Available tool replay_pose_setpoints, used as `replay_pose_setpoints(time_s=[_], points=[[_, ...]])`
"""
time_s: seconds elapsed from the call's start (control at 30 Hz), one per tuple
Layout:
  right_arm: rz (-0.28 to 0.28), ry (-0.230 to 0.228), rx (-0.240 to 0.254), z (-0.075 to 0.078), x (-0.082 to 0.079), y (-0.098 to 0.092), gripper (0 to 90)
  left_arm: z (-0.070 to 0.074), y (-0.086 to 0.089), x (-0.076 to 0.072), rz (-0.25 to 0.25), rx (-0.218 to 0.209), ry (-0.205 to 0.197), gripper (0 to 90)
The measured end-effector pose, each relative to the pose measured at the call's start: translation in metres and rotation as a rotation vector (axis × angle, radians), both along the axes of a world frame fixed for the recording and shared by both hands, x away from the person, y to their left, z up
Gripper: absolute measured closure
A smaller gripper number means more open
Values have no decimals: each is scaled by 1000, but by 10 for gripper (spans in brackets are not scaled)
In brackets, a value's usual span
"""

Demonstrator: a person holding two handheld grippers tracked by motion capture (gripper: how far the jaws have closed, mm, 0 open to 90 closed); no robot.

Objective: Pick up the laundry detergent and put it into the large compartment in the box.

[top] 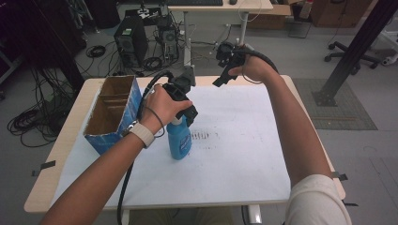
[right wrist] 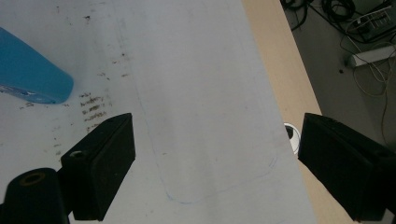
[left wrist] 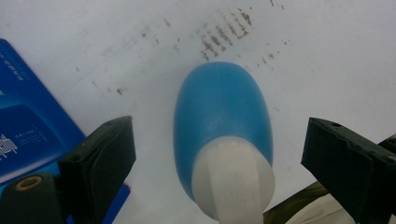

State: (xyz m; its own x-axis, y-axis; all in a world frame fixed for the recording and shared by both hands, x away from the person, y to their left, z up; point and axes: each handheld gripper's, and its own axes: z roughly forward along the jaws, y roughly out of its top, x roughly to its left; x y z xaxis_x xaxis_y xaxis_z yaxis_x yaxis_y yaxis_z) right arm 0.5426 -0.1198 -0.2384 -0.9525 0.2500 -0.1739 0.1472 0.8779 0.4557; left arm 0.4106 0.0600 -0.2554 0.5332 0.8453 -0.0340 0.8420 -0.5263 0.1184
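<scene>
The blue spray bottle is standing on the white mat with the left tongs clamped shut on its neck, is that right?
Not quite. The blue spray bottle does stand on the white mat, but the left tongs are open: the left gripper view shows both jaws well clear of the neck, with a gap on each side.

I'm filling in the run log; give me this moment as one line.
left claw: open, astride spray bottle, pads clear | right claw: open, nothing between jaws, above table | bottle: upright beside blue box

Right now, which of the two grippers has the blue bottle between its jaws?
The left gripper. Its open jaws stand on either side of the blue spray bottle without touching it. The right gripper hangs apart, over the far edge of the table, with nothing between its jaws.
</scene>
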Motion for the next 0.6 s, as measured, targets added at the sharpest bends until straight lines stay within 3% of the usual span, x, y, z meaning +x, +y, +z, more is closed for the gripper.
replay_pose_setpoints(time_s=[0.6], points=[[1, 2, 0, -3, 1, 2, 115, -18, -2, 2, 2, 1, 7, 109]])
